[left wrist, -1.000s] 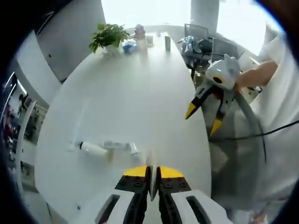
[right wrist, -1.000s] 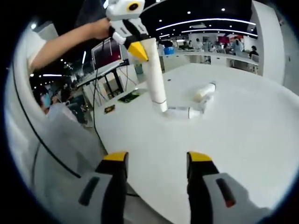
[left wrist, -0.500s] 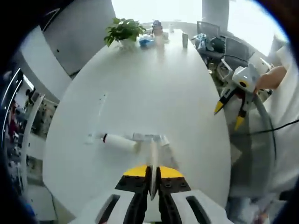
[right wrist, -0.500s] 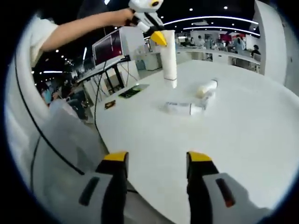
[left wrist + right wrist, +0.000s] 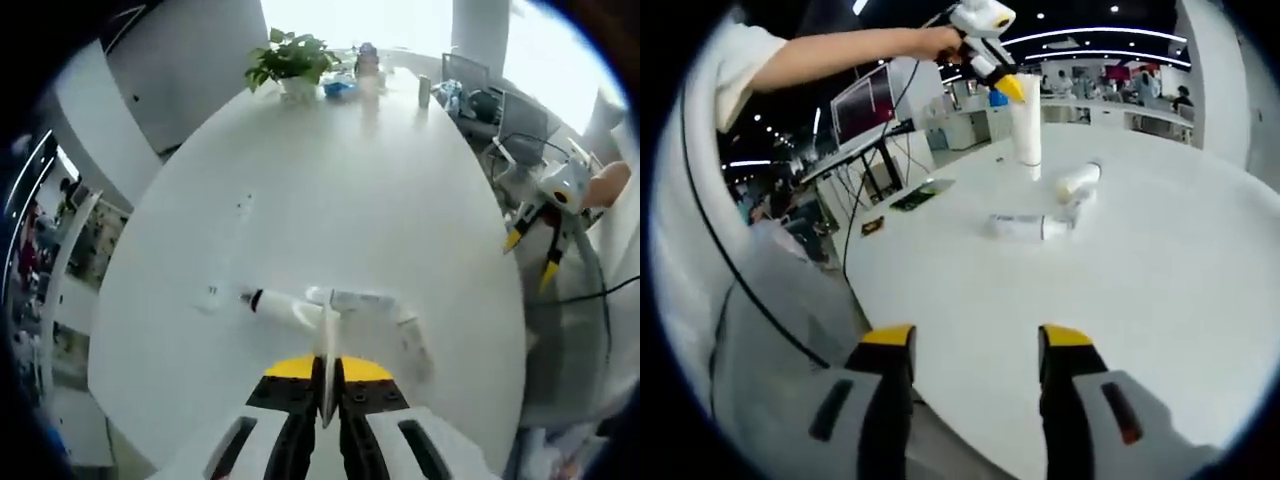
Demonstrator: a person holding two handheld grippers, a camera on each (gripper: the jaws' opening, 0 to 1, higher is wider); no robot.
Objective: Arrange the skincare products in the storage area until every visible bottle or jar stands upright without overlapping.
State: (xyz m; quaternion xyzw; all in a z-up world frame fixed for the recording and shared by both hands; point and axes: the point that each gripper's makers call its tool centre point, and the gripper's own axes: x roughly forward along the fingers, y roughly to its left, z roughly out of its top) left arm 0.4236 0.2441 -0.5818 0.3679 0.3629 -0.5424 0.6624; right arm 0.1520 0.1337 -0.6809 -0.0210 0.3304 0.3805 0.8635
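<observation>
The left gripper (image 5: 1008, 88) has been carrying the white tube (image 5: 1026, 130) further out over the table (image 5: 1160, 270) and turning it from a slant to nearly upright, cap end down; it is now hanging just above the other products. Its yellow-tipped jaws are pinching the tube's flat upper end, which in the left gripper view is showing as a thin white strip (image 5: 327, 340) between the closed tips.

Three products are counting up in the right gripper view: the held tube, a white tube lying flat (image 5: 1023, 227) nearer the table edge, and a pale bottle on its side (image 5: 1077, 181) just beyond it. In the left gripper view the two lying ones are sitting close together, the bottle with a dark band (image 5: 283, 305) beside the flat tube (image 5: 362, 299).

The right gripper (image 5: 973, 345) is waiting near the table edge, jaws spread and holding nothing; it is also showing at the right of the left gripper view (image 5: 532, 255).

At the table's far end a potted plant (image 5: 293, 62) and a few small containers (image 5: 367, 68) are standing, well apart from the products.
</observation>
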